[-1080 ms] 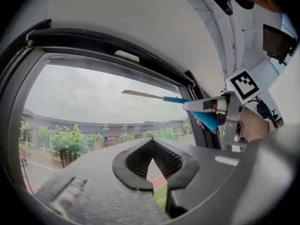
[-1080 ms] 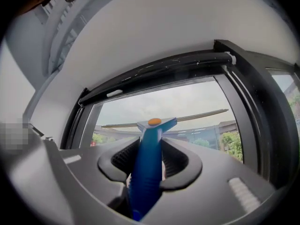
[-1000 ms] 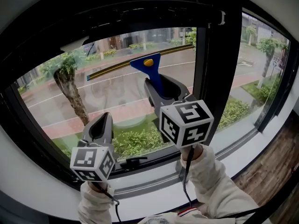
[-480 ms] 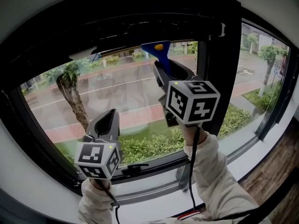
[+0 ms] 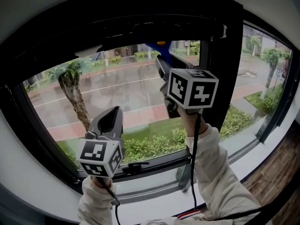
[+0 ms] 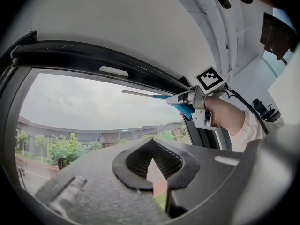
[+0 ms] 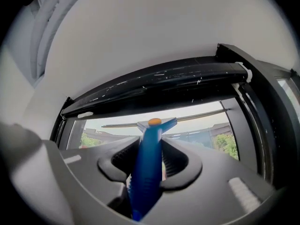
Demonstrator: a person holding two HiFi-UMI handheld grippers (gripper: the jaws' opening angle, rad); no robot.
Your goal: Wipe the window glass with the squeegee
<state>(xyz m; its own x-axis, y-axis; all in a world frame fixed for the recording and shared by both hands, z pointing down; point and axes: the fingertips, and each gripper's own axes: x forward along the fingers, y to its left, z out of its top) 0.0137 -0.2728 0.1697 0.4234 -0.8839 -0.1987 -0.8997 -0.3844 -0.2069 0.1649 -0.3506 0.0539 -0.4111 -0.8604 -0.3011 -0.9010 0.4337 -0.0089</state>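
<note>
High up, the right gripper (image 7: 151, 159) clamps the squeegee (image 7: 148, 142) by its blue handle, blade at the top of the window glass (image 5: 117, 90), while the left gripper (image 6: 151, 167) hangs closed and empty.

We face a black window frame (image 5: 222, 55) in a white wall (image 5: 28, 8). Outside, in grey daylight, stand a tree (image 5: 75, 100) and a road (image 5: 126, 86).

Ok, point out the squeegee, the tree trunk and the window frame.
squeegee (image 7: 146, 168): right gripper view, blue handle.
tree trunk (image 5: 78, 103): head view, middle of trunk.
window frame (image 5: 226, 55): head view, black upright post.
</note>
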